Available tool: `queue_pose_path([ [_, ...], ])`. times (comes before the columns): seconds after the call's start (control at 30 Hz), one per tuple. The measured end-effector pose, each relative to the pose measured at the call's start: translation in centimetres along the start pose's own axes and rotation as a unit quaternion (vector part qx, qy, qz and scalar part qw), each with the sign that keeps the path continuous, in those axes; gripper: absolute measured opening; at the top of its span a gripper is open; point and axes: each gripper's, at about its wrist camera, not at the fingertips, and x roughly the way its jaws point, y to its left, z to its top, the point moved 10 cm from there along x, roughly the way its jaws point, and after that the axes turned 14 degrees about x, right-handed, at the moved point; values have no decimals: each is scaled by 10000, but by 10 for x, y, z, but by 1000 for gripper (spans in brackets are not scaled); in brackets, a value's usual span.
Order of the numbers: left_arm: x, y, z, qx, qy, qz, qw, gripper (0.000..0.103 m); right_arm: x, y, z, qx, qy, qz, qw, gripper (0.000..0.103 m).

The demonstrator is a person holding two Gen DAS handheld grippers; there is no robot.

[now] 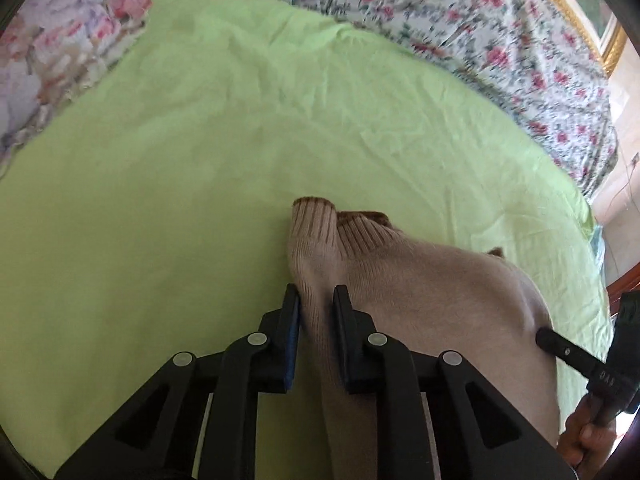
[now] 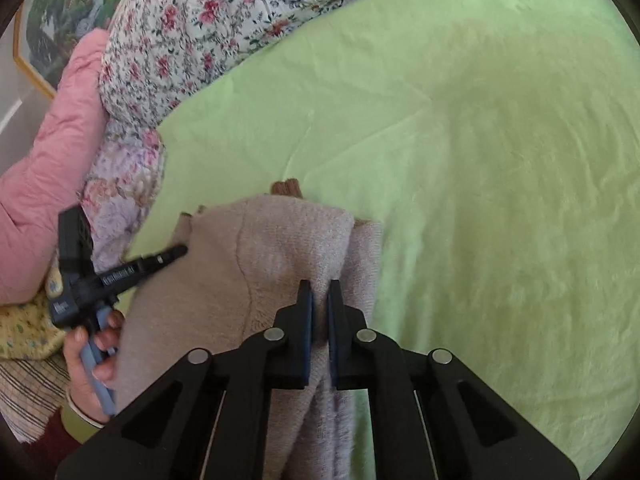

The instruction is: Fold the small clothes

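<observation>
Sweater (image 1: pixel 432 280) lies on the green sheet (image 1: pixel 200 180), and we pinch it with both grippers, left (image 1: pixel 316 300) on the sleeve (image 1: pixel 314 240), right (image 2: pixel 320 300) on a bunched edge, mid-fold; next we should probably carry both across together.

Sweater (image 1: pixel 420 280) bottom cut off.

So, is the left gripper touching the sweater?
Touching. Left wrist view: the left gripper has its jaws closed on a fold of the sweater.
</observation>
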Motion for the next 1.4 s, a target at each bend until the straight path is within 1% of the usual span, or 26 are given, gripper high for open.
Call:
queue_pose_path([
  [0.07,-23,-4,-6,76,-157,7,9998,16,-14,8,-3,-91,-90,-7,9999,12],
  [0.1,-37,-6,-11,117,-246,1,9996,18,-24,11,-4,-157,-148,-46,9998,12],
  [0.13,-47,-8,-18,142,-303,-32,9994,19,-29,14,-6,-187,-173,-44,9997,12],
  [0.17,-58,-12,-25,171,-340,-91,9992,23,-36,17,-10,-209,-205,9,9996,14],
  [0.23,-81,-20,-47,303,-422,-178,9985,24,-54,20,-21,-263,-273,106,9992,15],
  [0.33,-108,-33,-83,594,-413,-171,9972,25,-71,19,-44,-273,-286,148,9991,17],
  [0.37,-114,-36,-94,661,-396,-187,9969,29,-75,15,-52,-258,-267,160,9992,19],
  [0.4,-120,-40,-106,721,-379,-199,9965,33,-79,10,-63,-220,-237,136,9994,26],
  [0.43,-127,-43,-120,746,-367,-221,9963,36,-81,7,-70,-183,-222,104,9995,31],
  [0.47,-132,-46,-130,764,-350,-247,9962,42,-83,3,-79,-153,-220,96,9996,40],
  [0.5,-137,-49,-144,803,-320,-253,9959,46,-86,-1,-87,-123,-235,104,9996,42],
  [0.57,-144,-55,-165,857,-245,-249,9957,46,-89,-10,-100,-43,-248,94,9996,42],
  [0.7,-145,-75,-199,1192,-142,-185,9926,47,-95,-18,-118,98,-288,201,9993,42],
  [0.8,-136,-88,-209,1454,-101,-36,9893,47,-92,-16,-129,51,-234,187,9995,42],
  [0.97,-114,-90,-209,1559,-21,258,9874,47,-85,-5,-138,-214,-211,150,9994,42],
  [1.03,-107,-88,-207,1491,4,300,9884,45,-80,-5,-140,-293,-192,62,9994,41],
  [1.07,-106,-85,-204,1409,-26,344,9894,36,-76,-6,-142,-306,-138,14,9994,24],
  [1.1,-106,-84,-200,1318,-62,358,9906,23,-73,-8,-144,-291,-79,-18,9995,10],
  [1.17,-115,-80,-190,1081,-231,512,9926,21,-78,-6,-139,-294,-150,20,9995,9],
  [1.2,-121,-79,-187,1027,-340,659,9919,21,-90,1,-133,-324,-313,160,9989,8],
  [1.27,-126,-80,-186,1060,-405,854,9899,20,-111,13,-125,-356,-561,432,9969,7],
  [1.33,-125,-86,-192,1236,-373,1062,9859,20,-125,17,-122,-578,-714,321,9952,7],
  [1.4,-118,-91,-205,1391,-220,1214,9826,20,-120,11,-126,-791,-665,19,9946,7],
])
